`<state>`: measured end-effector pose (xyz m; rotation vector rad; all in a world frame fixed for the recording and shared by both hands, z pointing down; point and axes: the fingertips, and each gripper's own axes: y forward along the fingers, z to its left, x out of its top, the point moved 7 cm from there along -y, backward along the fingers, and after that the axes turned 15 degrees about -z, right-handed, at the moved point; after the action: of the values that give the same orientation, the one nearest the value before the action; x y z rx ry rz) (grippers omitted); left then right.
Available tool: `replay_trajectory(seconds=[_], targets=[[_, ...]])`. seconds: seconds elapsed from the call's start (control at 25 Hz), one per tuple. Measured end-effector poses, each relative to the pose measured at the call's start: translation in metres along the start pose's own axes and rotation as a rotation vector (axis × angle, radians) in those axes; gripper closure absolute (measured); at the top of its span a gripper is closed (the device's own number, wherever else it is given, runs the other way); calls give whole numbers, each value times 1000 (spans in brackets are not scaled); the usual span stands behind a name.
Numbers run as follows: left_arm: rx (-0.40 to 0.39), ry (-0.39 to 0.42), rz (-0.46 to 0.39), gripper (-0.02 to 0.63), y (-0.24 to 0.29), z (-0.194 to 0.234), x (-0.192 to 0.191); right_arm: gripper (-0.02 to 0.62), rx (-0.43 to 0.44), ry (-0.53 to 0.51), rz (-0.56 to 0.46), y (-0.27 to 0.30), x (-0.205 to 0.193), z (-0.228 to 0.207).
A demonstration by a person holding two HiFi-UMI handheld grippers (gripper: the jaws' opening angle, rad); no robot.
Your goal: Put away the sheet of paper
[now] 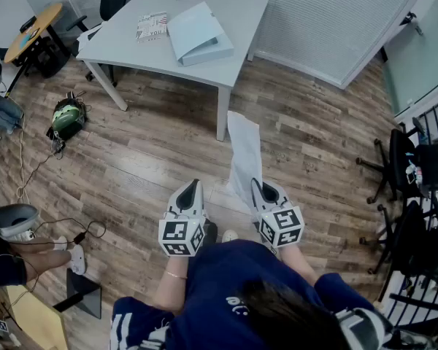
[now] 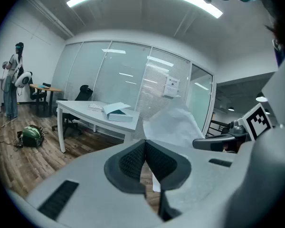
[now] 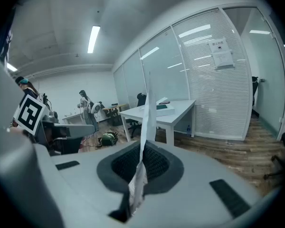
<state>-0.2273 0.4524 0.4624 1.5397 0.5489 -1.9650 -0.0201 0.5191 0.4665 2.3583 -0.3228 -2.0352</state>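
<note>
A white sheet of paper stands upright on edge in front of me, over the wooden floor. My right gripper is shut on its lower edge. In the right gripper view the paper rises from between the closed pads of the right gripper. My left gripper hangs beside it, shut with nothing in it. Its jaws meet with no gap, and the paper shows just to their right. Ahead stands a pale grey table with an open light-blue binder on it.
A booklet lies beside the binder. A green bag and cables lie on the floor at the left. Black chairs crowd the right side. A round wooden table is at the far left, and a glass wall with blinds is behind the table.
</note>
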Motion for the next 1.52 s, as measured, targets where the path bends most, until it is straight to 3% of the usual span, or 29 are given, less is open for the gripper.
replay_trajectory(seconds=[0.36,1.12,1.52], targets=[[-7,15,-3,601,18,16,6,588,-15,11,-10,19,6,4],[-35,29,6,601,90,113,23,586,-94,-29,-40,125,18,7],[-37,-1,22,601,126,119,16,588,-94,-44,-9,149,20,-15]])
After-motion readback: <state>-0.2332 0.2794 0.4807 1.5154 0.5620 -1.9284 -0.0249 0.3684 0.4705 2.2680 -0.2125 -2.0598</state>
